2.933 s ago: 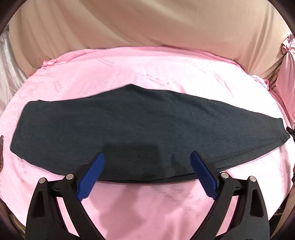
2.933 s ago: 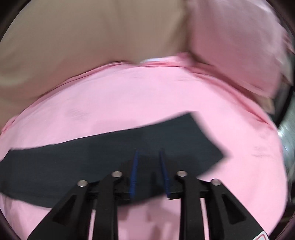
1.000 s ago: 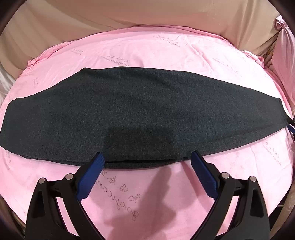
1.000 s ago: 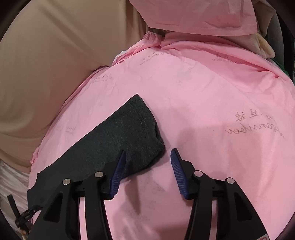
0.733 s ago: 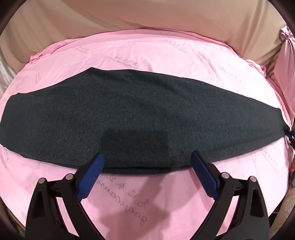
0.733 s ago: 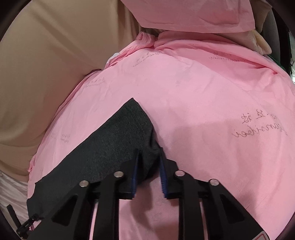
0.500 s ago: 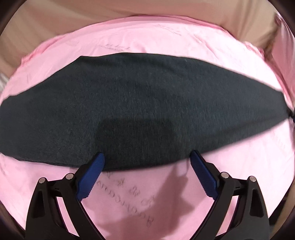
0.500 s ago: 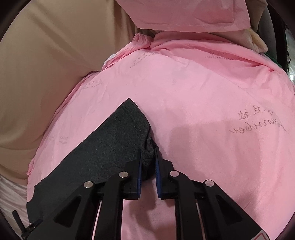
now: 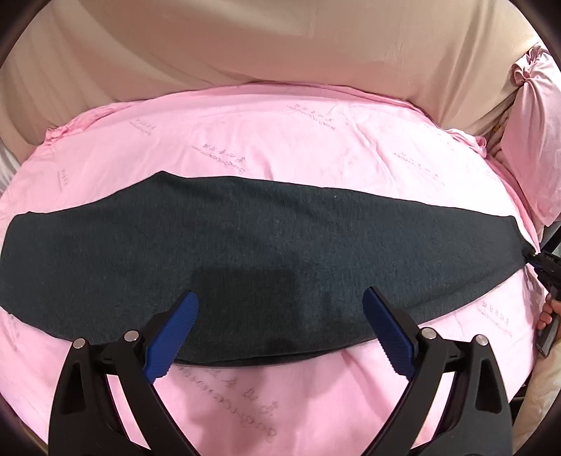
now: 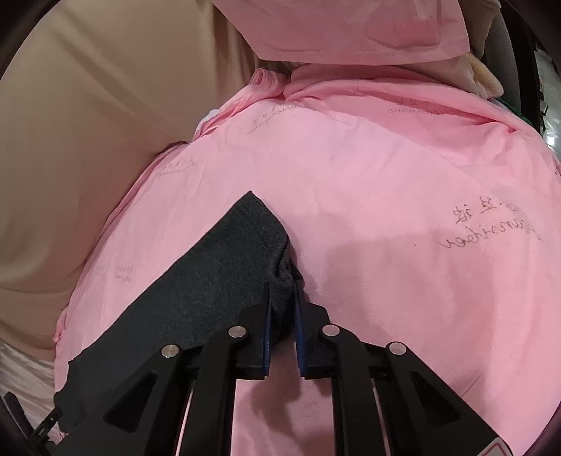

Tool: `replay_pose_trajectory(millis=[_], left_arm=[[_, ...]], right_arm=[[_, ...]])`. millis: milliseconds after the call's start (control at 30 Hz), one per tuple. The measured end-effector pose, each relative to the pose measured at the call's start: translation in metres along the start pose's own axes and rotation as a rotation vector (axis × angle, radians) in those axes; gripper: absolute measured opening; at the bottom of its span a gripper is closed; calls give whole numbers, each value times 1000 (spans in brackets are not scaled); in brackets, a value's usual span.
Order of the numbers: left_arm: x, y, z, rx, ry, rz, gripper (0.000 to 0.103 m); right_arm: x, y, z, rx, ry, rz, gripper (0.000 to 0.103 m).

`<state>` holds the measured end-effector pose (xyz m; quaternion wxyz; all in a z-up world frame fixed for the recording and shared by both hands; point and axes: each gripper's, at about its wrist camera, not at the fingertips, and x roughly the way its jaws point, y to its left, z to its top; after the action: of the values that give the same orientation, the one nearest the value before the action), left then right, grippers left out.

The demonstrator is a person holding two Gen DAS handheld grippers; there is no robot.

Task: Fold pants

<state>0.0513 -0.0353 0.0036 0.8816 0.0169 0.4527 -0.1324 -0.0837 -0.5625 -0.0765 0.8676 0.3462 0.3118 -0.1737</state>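
Observation:
Dark grey pants [image 9: 266, 245], folded lengthwise into a long band, lie flat across the pink bed sheet [image 9: 315, 140]. My left gripper [image 9: 280, 298] hovers open over the middle of their near edge, with nothing between its blue pads. In the right wrist view, my right gripper [image 10: 282, 291] is shut on the near corner of the pants' narrow end [image 10: 217, 280], and the cloth bunches between its pads. That right gripper [image 9: 540, 261] also shows at the far right of the left wrist view, at the pants' tip, with fingers of a hand [image 9: 547, 312] behind it.
A pink pillow [image 9: 533, 140] stands at the right end of the bed, also seen in the right wrist view [image 10: 343, 28]. Beige fabric [image 9: 280, 42] rises behind the bed's far edge. The pink sheet [image 10: 403, 210] bears printed lettering.
My right gripper's jaws closed on the corner of the pants' narrow end and bunched it. My left gripper, still open, rose a little over the near edge.

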Motion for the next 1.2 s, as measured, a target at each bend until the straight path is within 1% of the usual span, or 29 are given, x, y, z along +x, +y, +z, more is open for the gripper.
replay_pose_trajectory(millis=[67, 200, 333, 367, 567, 667, 767, 967, 1067, 1200], left_arm=[[4, -3, -2, -1, 19, -18, 93], [11, -9, -7, 15, 39, -21, 93], [14, -5, -13, 9, 52, -35, 93], [13, -3, -13, 6, 51, -38, 93], [0, 20, -19, -19, 30, -52, 93], [-10, 39, -20, -36, 2, -35, 93], [-17, 56, -22, -56, -17, -15, 93], [-27, 92, -27, -90, -47, 57, 93], [-27, 105, -29, -92, -43, 76, 93], [-31, 108, -33, -80, -51, 65, 93]], right_arm=[[-17, 13, 2, -9, -35, 37, 10], [-51, 57, 9, -48, -82, 132, 10], [-75, 121, 9, -137, -105, 208, 10], [-81, 141, 7, -167, -107, 238, 10], [-88, 246, -10, -319, -80, 367, 10], [-83, 302, -32, -402, -45, 426, 10], [-72, 350, -57, -477, -1, 466, 10], [-38, 425, -119, -598, 116, 514, 10], [-18, 445, -151, -652, 173, 510, 10], [0, 460, -185, -692, 236, 492, 10]])
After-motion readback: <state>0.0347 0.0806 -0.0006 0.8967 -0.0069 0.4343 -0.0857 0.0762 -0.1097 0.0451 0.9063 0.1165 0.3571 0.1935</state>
